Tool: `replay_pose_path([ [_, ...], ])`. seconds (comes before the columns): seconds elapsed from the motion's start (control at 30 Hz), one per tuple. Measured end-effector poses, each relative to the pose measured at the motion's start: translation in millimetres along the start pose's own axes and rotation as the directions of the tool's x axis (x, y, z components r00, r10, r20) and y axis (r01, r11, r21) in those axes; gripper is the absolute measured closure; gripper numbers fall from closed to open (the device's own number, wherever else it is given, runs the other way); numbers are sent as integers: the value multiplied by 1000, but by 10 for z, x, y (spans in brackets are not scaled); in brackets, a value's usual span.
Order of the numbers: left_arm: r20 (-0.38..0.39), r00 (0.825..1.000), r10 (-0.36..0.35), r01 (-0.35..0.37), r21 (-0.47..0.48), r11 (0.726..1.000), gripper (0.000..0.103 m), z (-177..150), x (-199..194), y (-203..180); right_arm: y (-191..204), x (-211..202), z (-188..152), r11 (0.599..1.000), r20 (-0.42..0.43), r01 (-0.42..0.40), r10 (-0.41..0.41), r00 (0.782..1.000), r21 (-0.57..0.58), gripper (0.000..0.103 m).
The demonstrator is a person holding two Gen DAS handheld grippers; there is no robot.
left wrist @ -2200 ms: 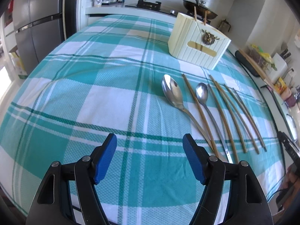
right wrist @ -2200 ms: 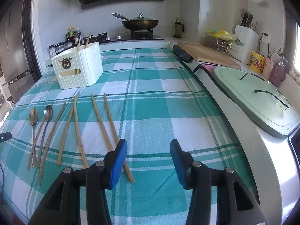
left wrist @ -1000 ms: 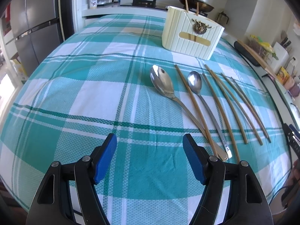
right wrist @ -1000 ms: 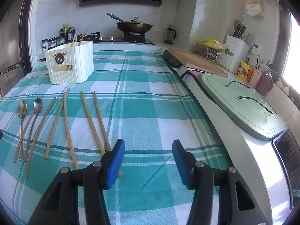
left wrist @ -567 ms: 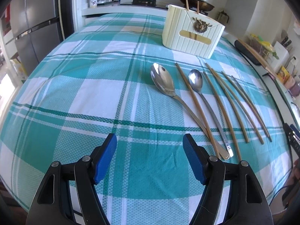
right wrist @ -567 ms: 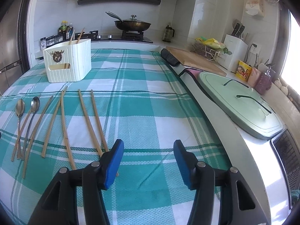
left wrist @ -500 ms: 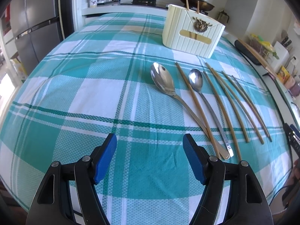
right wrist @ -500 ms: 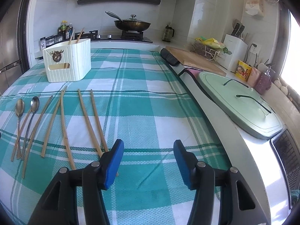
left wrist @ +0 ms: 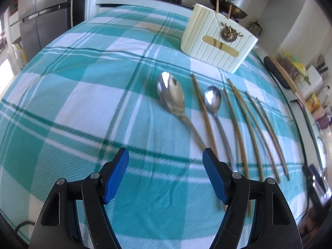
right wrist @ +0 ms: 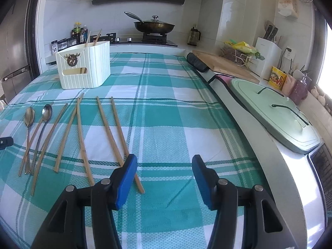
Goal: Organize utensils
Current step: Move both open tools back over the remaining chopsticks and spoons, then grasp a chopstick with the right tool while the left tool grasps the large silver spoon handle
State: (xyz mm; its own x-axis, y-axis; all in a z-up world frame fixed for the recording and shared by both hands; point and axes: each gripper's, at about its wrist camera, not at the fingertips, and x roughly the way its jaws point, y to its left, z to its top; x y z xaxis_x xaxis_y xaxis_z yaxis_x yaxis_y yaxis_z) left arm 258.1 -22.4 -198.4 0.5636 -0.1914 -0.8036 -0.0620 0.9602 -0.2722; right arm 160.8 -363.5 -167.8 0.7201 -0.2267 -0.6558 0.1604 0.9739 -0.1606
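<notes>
The right gripper (right wrist: 164, 178) hangs low at six o'clock with its blue fingers (right wrist: 126, 178) spread wide and nothing between them, over the teal plaid cloth (right wrist: 166, 112) on the surface. Toward nine o'clock lie two spoons (right wrist: 36, 122) and loose chopsticks (right wrist: 116, 132) in a rough row; the nearest pair passes just beside the left finger. At eleven o'clock stands the cream utensil holder (right wrist: 84, 66), two chopsticks upright inside.

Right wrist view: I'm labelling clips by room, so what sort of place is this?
Most likely a home kitchen: a lidded wok sits on a gas stove, and a knife block stands on the counter.
</notes>
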Motion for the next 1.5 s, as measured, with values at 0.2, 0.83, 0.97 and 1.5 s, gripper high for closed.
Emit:
replay_pose_path([
  [0.2, 25, 996, 88, -88, -9, 996, 28, 145, 252, -130, 22, -52, -20, 1000, 14, -23, 23, 1000, -5, 47],
  [0.83, 31, 987, 158, -161, 265, 951, 17, -59, 251, -280, -50, 449, 318, 973, -142, -216, 204, 969, -79, 47],
  [0.97, 6, 990, 142, -138, 299, 944, 17, -78, 200, -196, 17, 690, 390, 948, -210, -312, 294, 933, -57, 48],
  [1.5, -2, 996, 87, -81, 342, 936, 97, -67, 111, -145, 266, 968, 452, 941, -319, -302, 243, 916, -150, 97],
])
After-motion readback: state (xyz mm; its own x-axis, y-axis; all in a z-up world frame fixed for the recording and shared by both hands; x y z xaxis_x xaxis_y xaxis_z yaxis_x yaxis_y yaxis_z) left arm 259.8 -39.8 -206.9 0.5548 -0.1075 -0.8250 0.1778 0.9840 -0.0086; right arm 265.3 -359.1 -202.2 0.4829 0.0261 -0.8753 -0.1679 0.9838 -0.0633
